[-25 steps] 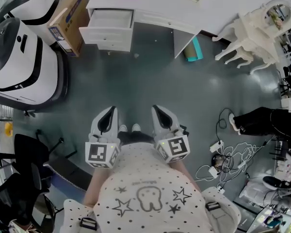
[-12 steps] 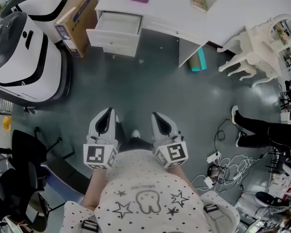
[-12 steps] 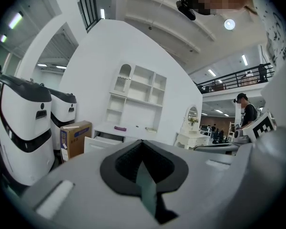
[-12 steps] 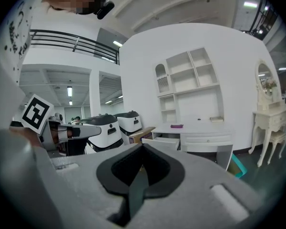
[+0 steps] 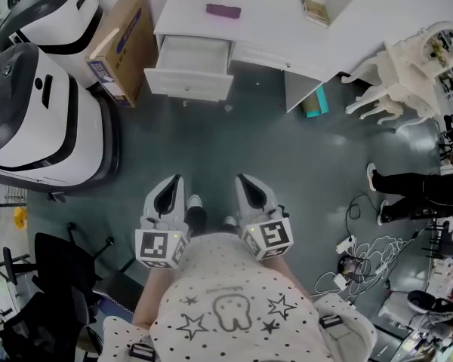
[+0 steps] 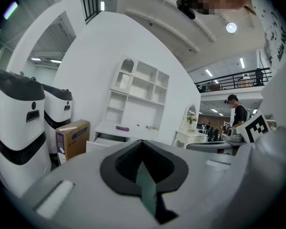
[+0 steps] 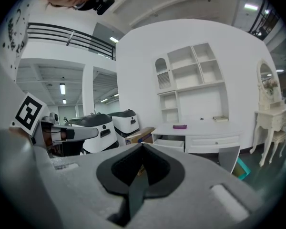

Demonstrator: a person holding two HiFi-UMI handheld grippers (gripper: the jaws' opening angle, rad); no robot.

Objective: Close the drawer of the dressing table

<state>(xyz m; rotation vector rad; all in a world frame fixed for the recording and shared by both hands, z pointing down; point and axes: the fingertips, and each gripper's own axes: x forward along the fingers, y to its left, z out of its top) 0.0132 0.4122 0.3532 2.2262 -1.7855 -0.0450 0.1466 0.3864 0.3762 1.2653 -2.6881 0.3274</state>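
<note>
The white dressing table [image 5: 287, 21] stands at the top of the head view, with its upper left drawer [image 5: 192, 65] pulled out and empty. The drawer [image 6: 101, 141] shows small in the left gripper view, and the same drawer [image 7: 170, 144] shows in the right gripper view. My left gripper [image 5: 171, 182] and right gripper [image 5: 246, 180] are held side by side in front of my body, pointing at the table across bare floor, well short of the drawer. Both have their jaws pressed together with nothing between them.
A cardboard box [image 5: 121, 45] and two big white-and-black machines [image 5: 38, 119] stand left of the table. A white ornate chair [image 5: 396, 74] and a teal object [image 5: 315, 102] are at the right. Cables [image 5: 362, 251], a person's legs [image 5: 419, 188] and a black office chair [image 5: 49, 292] lie around me.
The dressing table and its open drawer have slid down and to the right in the head view as I moved toward them. Both grippers keep their pose and stay shut.
</note>
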